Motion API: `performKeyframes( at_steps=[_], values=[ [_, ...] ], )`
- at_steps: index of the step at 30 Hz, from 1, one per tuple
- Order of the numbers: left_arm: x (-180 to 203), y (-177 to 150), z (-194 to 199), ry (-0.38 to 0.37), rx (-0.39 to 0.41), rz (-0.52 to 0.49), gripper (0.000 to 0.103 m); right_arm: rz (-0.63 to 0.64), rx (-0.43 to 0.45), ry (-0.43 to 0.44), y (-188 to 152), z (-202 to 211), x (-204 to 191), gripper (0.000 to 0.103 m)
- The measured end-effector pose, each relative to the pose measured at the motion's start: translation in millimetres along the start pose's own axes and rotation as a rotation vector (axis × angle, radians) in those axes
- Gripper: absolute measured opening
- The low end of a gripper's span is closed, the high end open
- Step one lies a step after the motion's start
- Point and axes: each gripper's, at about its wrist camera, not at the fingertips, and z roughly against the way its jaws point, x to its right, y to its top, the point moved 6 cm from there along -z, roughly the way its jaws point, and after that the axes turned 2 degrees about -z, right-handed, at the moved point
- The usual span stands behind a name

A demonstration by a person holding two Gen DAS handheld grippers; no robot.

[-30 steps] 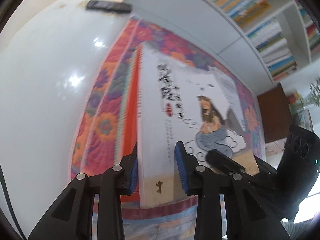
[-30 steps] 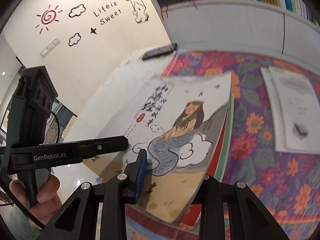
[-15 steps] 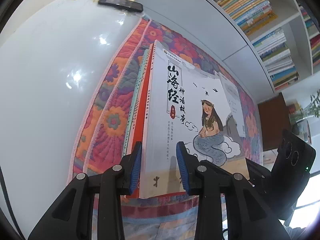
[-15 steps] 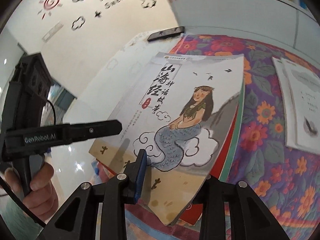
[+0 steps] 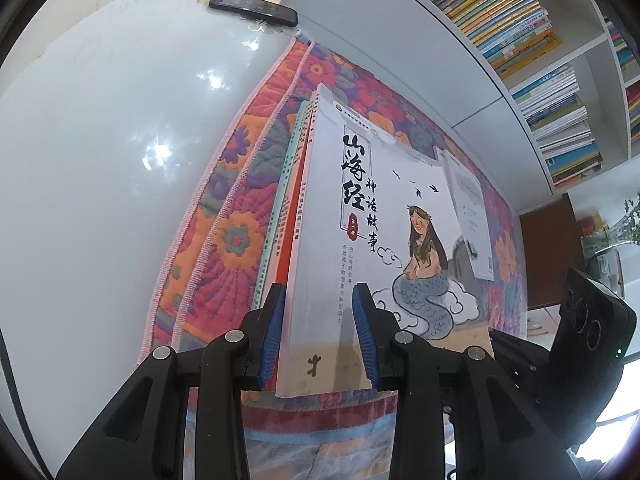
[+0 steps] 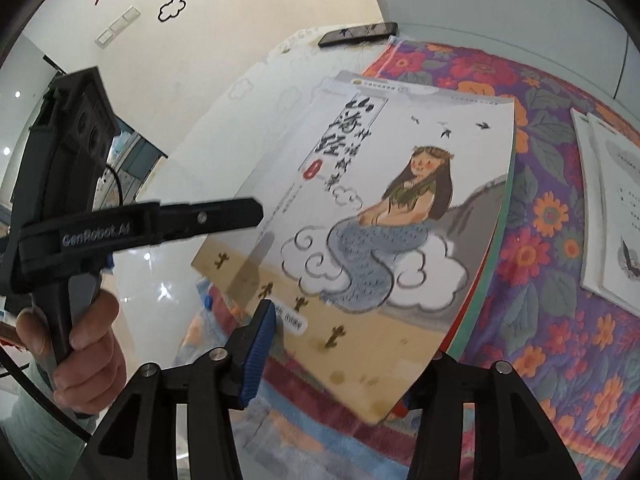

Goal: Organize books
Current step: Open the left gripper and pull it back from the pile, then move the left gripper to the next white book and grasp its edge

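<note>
Since a second ago the white mermaid-cover book [image 5: 372, 240] has settled flat atop the red and green books [image 5: 286, 216], on the flowered quilted cloth [image 5: 224, 240] over the glossy white table [image 5: 100, 140]. Left tongs [image 5: 318, 340] straddle its spine corner, apart. Right tongs [image 6: 344, 364] are opening around its lower edge.

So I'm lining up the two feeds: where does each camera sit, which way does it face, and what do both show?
Left wrist: on the left gripper, facing down over the mermaid book; its jaws straddle the spine corner.
Right wrist: on the right gripper, facing the same cover's bottom edge; its jaws are opening around it. The left hand shows.
Shared: mermaid book, floral mat, black phone.
</note>
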Motion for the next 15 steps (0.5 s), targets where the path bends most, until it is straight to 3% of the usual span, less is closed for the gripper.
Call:
performKeyframes(
  at_steps=[9,15],
  values=[
    [3,-8,16,0.087,-0.015,-0.074,0.031,-0.03,-0.074,0.036,-52,36,23,0.051],
    [93,5,10,0.009,-0.011,-0.236,0.031,-0.218,0.028,-0.067,-64,83,110,0.051]
  ],
)
